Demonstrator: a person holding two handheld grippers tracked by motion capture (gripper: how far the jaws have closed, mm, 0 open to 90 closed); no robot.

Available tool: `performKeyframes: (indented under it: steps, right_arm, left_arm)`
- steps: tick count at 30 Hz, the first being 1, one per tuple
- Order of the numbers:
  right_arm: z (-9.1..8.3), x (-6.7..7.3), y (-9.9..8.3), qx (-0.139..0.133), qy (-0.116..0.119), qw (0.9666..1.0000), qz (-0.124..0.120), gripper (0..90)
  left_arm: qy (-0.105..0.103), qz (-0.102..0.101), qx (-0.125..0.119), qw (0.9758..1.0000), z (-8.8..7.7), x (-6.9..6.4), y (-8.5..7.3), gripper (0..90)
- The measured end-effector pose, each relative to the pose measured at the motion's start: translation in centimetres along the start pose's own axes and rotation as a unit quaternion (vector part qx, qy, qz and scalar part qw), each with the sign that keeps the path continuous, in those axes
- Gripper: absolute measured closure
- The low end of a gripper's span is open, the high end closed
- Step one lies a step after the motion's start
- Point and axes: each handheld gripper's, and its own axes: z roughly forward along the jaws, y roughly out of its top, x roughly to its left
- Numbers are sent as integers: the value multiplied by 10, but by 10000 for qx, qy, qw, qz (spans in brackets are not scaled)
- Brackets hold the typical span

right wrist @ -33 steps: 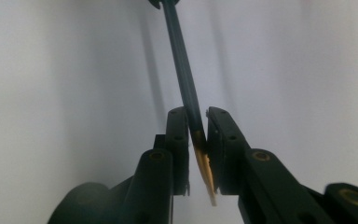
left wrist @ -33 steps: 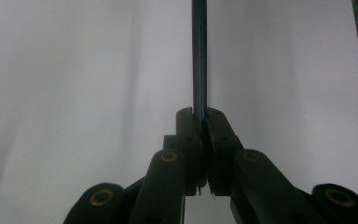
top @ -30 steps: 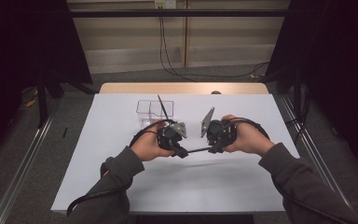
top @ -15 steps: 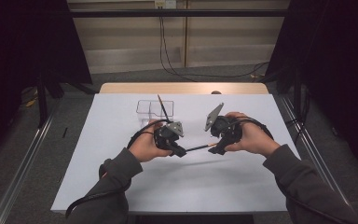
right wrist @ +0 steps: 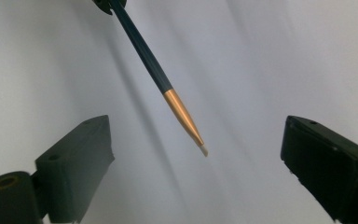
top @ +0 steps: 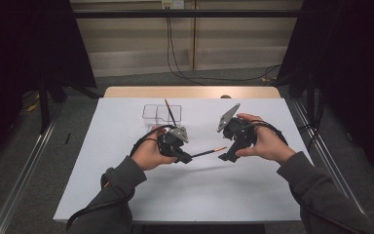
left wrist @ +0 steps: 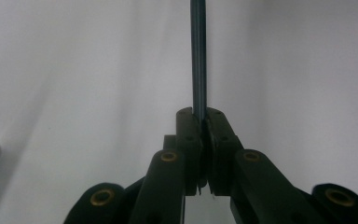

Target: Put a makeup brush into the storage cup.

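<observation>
A thin brush (top: 206, 153) with a dark blue handle, copper ferrule and pale tip hangs level over the white table (top: 185, 195). My left gripper (top: 187, 158) is shut on its handle end; in the left gripper view the handle (left wrist: 198, 56) runs straight up from the closed jaws (left wrist: 203, 116). My right gripper (top: 223, 157) faces it from the right and has just been opening. In the right gripper view its jaws (right wrist: 198, 140) stand wide apart, with the brush tip (right wrist: 182, 114) between them, touching neither pad.
A clear plastic box (top: 155, 113) stands at the back of the table with another dark stick (top: 170, 112) leaning out of it. The table's wooden far edge (top: 190, 91) lies behind it. Black cables trail from both grippers.
The right gripper's jaws have opened off the brush's tip end, and that hand has drawn a little to the right. The left gripper still holds the brush.
</observation>
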Motion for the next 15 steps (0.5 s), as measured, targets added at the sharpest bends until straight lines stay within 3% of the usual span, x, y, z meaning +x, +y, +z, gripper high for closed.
performKeyframes:
  steps: [7, 15]
  right_arm:
    - [-6, -4, -6, -448, -61, 9987, 244, 76]
    - [-11, -5, -14, -648, -109, 9972, 349, 81]
  left_arm:
    - [52, -49, -65, 10000, -1, 0, -4, 857]
    - [97, -49, -46, 9999, -2, 1, -6, 857]
